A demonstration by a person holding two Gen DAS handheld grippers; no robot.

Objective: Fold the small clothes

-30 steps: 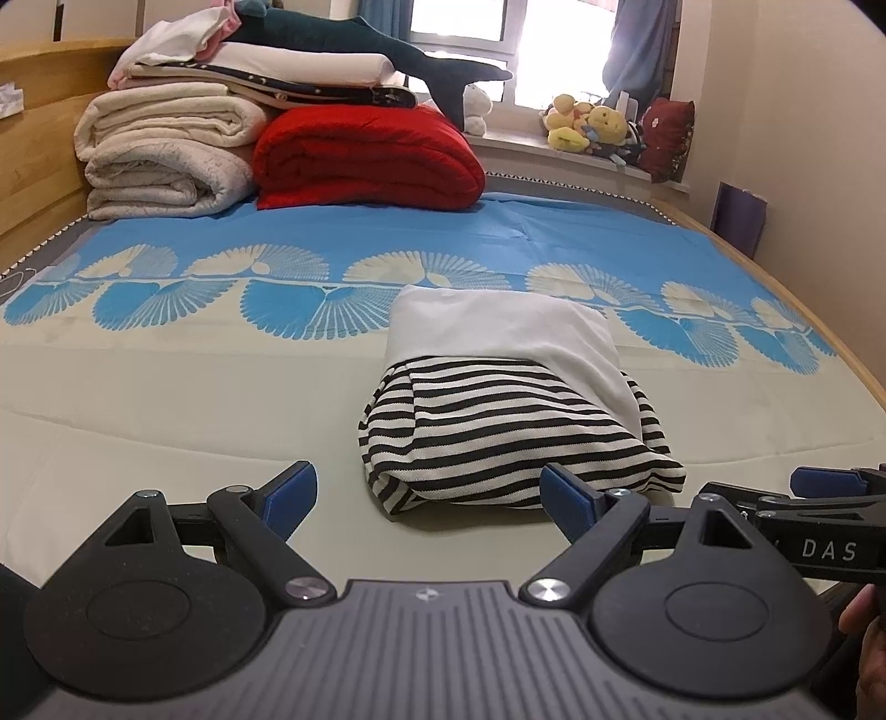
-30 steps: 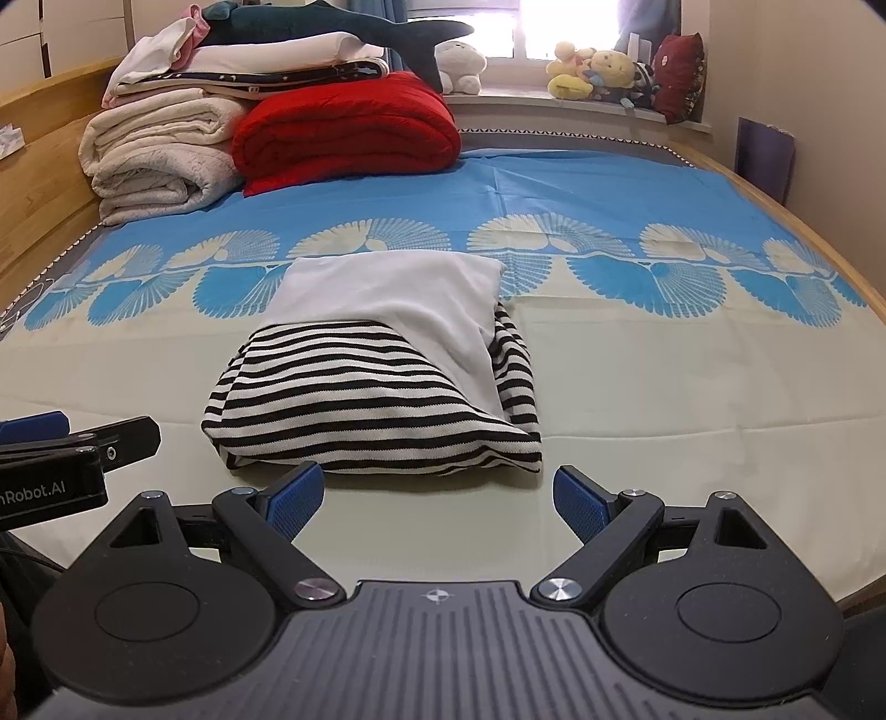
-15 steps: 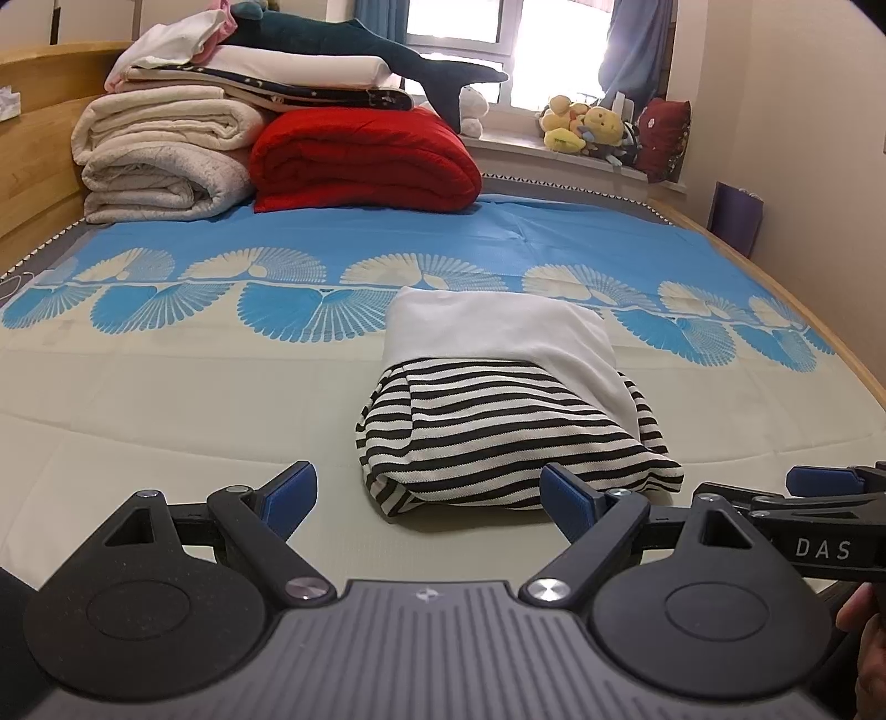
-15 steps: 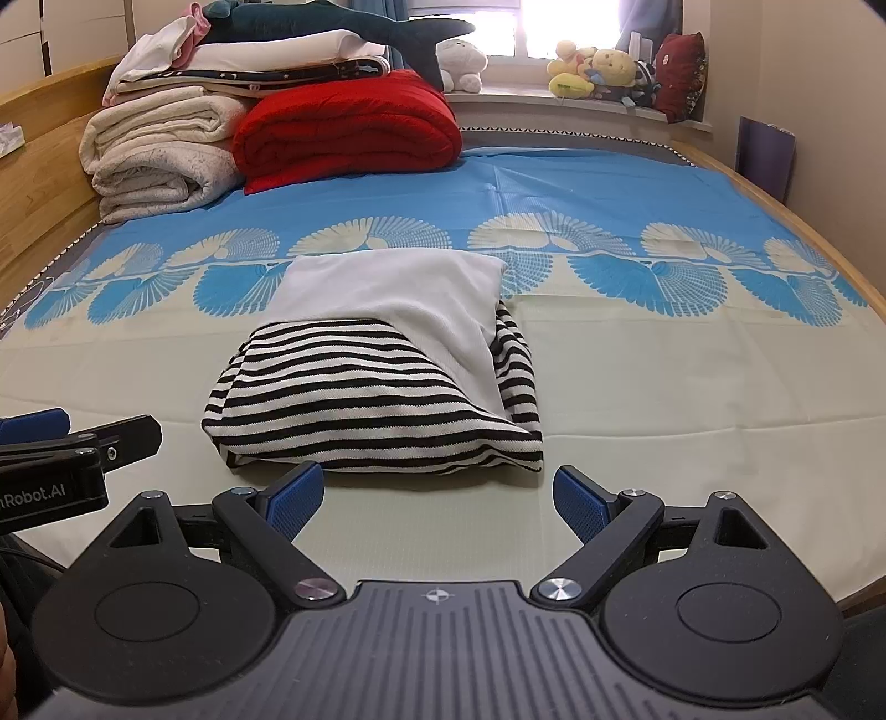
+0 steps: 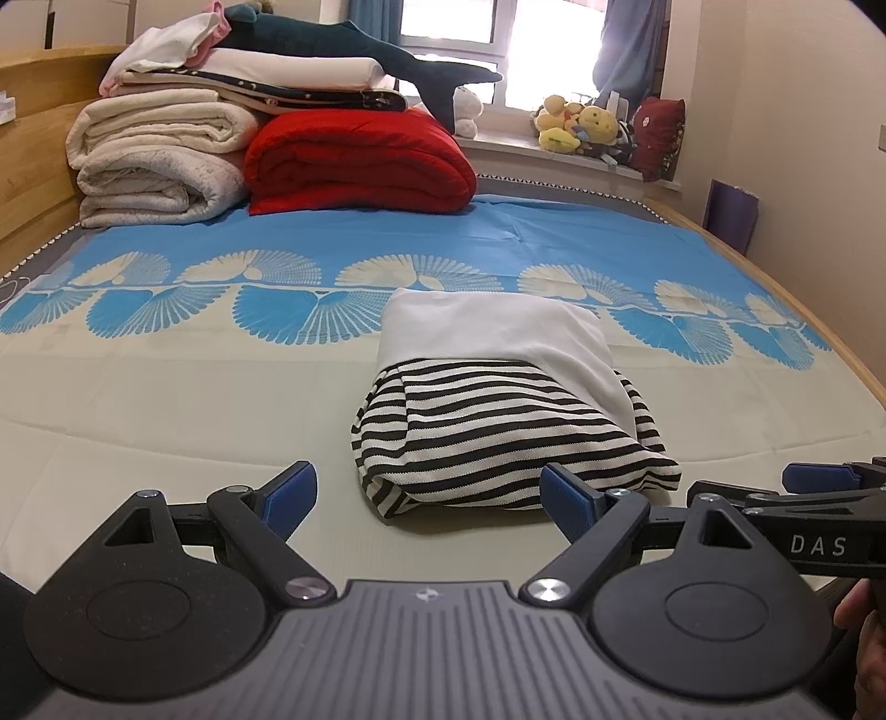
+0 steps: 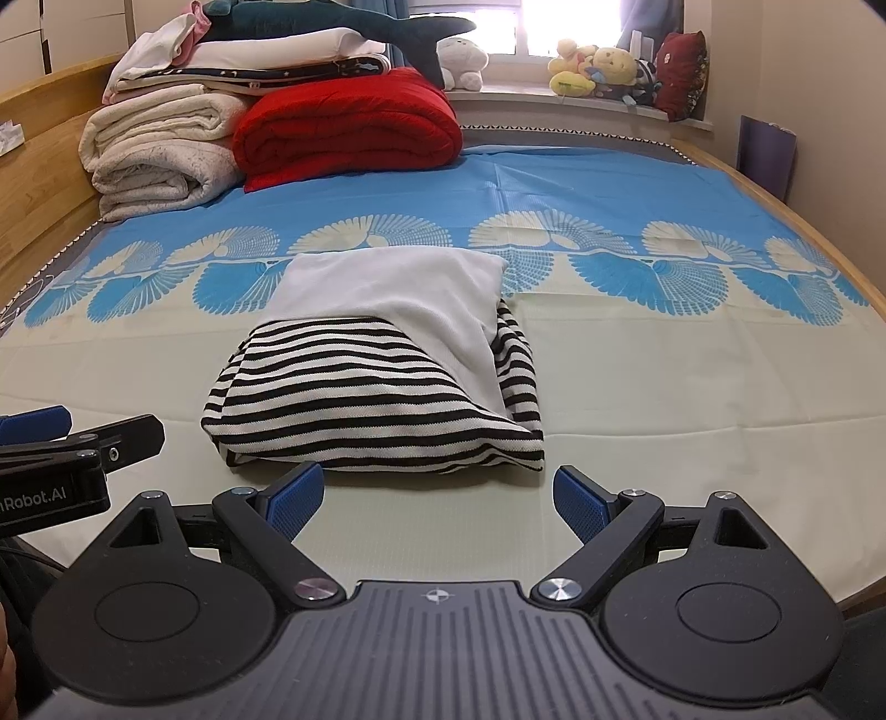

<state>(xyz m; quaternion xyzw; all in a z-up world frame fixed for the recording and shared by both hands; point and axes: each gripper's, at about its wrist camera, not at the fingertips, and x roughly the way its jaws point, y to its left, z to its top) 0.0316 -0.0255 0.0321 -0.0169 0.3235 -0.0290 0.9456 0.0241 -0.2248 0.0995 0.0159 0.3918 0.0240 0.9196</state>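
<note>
Left gripper [image 5: 429,493] and right gripper [image 6: 437,495] hover with jaws spread wide, nothing between them; neither has moved over the last second. The striped garment [image 6: 376,399] lies folded on the bedsheet [image 6: 664,360] just beyond both, suggesting the fold is finished. Stacked blankets [image 6: 160,155] far left obstruct nothing

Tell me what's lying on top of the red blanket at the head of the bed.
On the red blanket rests a dark navy star-print fold, then a white fold, with a plush shark on top. Whatever lies between those layers is covered.
</note>
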